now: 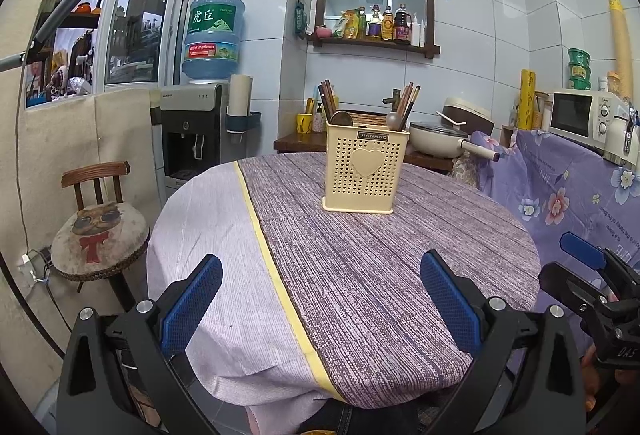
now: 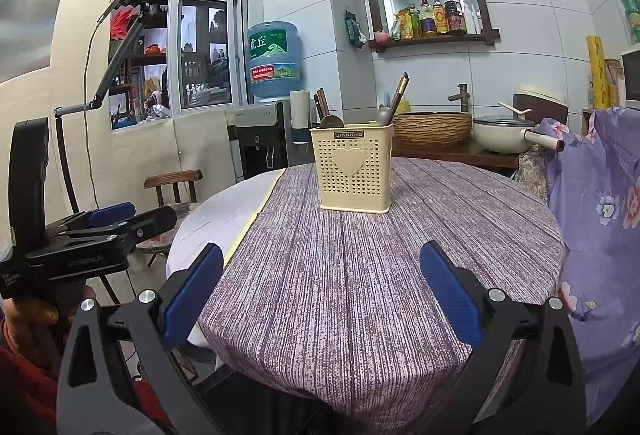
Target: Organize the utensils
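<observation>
I am holding my left gripper (image 1: 320, 299) and my right gripper (image 2: 322, 293) low at the near edge of the table (image 2: 360, 275), both with jaws spread wide and gripping nothing. Beyond them the tablecloth (image 1: 360, 267) is lying bare; no loose utensil is showing on it. Farther back, the cream utensil holder (image 1: 366, 171) is standing upright, well apart from both grippers, already carrying chopsticks (image 1: 408, 101) and 2 spoons (image 1: 394, 120). Risks I am weighing: the holder is looking light and tall, so a sideways pull on a handle is likely tipping it; the cloth is overhanging the edge, so a snagged finger is dragging everything; thin chopsticks are slipping between wide pads
</observation>
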Tool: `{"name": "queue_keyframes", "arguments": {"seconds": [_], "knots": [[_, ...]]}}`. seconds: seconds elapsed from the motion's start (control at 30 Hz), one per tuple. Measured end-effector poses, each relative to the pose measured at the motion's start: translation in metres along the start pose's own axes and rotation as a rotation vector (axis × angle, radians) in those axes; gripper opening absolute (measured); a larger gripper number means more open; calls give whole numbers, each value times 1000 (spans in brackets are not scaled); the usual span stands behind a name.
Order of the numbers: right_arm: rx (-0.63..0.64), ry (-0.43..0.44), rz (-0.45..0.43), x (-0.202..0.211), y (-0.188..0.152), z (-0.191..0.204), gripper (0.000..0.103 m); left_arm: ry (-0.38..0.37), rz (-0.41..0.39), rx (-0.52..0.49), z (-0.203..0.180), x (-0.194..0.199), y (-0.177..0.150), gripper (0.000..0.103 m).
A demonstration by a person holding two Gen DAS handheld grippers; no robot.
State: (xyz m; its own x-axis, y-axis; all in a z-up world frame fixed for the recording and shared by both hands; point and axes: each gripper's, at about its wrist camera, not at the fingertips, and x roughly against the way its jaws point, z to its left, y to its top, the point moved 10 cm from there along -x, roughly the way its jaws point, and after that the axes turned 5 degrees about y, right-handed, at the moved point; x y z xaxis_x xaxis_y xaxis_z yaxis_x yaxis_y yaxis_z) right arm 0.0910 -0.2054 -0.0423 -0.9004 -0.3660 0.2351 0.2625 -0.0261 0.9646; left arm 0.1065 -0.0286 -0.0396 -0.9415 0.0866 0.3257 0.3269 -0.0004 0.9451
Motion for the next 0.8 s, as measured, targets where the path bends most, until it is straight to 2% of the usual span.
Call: {"name": "queue_keyframes", "arguments": {"seconds": [0.8], "knots": [[-3,2,7,-1,-2,-1,97,-1,10,1,0,-2,-1,98]]}}
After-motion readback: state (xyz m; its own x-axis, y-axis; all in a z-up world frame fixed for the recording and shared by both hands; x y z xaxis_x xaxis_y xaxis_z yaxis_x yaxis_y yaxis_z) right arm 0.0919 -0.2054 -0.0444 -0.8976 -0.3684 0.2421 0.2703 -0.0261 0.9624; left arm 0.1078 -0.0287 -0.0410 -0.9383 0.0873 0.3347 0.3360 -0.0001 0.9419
